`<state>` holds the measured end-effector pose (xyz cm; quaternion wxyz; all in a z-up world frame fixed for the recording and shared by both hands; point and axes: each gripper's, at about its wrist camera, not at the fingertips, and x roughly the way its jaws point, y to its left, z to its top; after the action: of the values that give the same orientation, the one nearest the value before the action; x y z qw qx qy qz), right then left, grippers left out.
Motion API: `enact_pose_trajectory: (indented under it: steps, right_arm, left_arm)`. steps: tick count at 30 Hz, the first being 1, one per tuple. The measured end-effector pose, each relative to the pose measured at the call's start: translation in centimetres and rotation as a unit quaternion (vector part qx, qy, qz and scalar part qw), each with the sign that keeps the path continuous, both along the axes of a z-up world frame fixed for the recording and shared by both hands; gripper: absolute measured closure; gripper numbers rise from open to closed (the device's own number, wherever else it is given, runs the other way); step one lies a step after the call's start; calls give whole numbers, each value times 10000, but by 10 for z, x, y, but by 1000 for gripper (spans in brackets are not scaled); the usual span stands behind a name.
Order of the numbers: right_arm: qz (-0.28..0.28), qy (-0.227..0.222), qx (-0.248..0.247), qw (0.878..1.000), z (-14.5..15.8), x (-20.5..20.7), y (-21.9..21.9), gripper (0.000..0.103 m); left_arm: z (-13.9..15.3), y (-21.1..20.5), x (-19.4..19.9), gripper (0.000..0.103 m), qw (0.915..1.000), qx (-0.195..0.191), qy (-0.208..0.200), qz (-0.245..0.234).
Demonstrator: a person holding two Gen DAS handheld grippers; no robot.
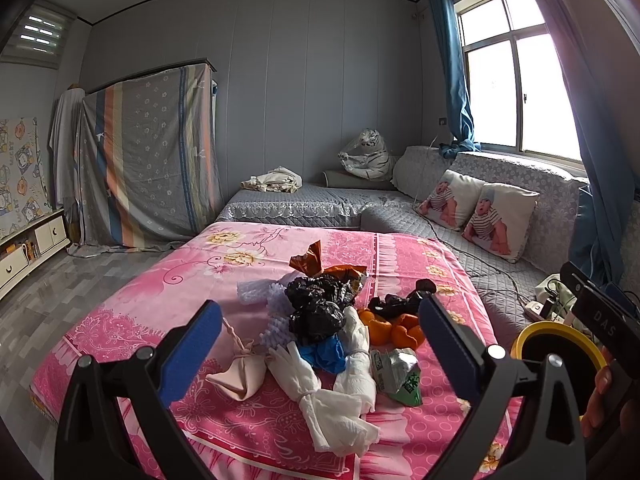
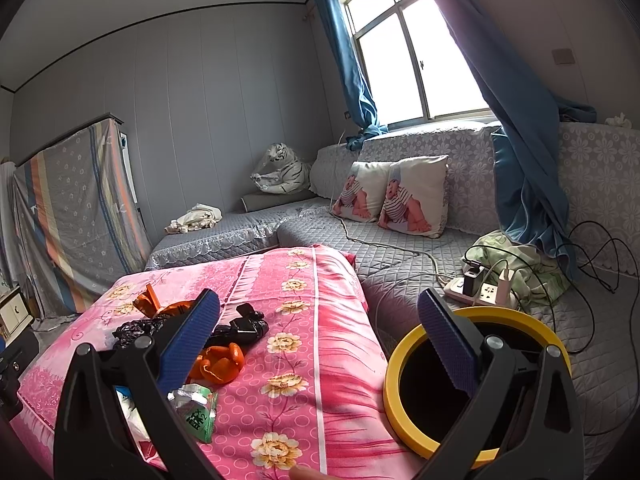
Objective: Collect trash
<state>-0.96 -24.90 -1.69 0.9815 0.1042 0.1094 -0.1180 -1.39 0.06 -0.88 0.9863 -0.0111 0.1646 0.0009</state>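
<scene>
- Two tongs are in my hands, both with blue pads spread wide apart and nothing between them. The left gripper (image 1: 320, 336) hovers above a heap of litter; the right gripper (image 2: 320, 336) hovers with one finger over the litter's edge and the other over a bin.
- Directly between and just beyond the left gripper's pads lies the trash pile (image 1: 332, 320) on a pink floral cloth (image 1: 160, 292): white gloves (image 1: 320, 384), a blue wad, crumpled black bags (image 1: 316, 304), orange peel (image 1: 396, 330), a green foil sachet (image 1: 396, 372), an orange wrapper farther off.
- I judge the pads are held wide so they can straddle one soft piece.
- Under the right gripper's right finger sits the yellow-rimmed bin (image 2: 394, 364), just beside the cloth's edge, probably placed close so each piece travels a short way.
- Beyond the bin, a power strip (image 2: 476, 292) and cables rest on the grey sofa (image 2: 400, 264).
</scene>
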Motion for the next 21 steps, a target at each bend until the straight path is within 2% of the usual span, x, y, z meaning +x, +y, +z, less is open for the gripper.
enact_pose_trajectory:
  steps: [2, 3, 21]
  right_arm:
    - [-2, -5, 7, 10000, 0, 0, 0, 8]
    - [1, -5, 7, 10000, 0, 1, 0, 8]
    - [-8, -9, -14, 10000, 0, 1, 1, 8]
  left_arm:
    - [1, 2, 0, 8, 10000, -4, 2, 4]
    - [5, -2, 13, 8, 10000, 8, 12, -3]
    - [5, -1, 13, 8, 10000, 6, 27, -14]
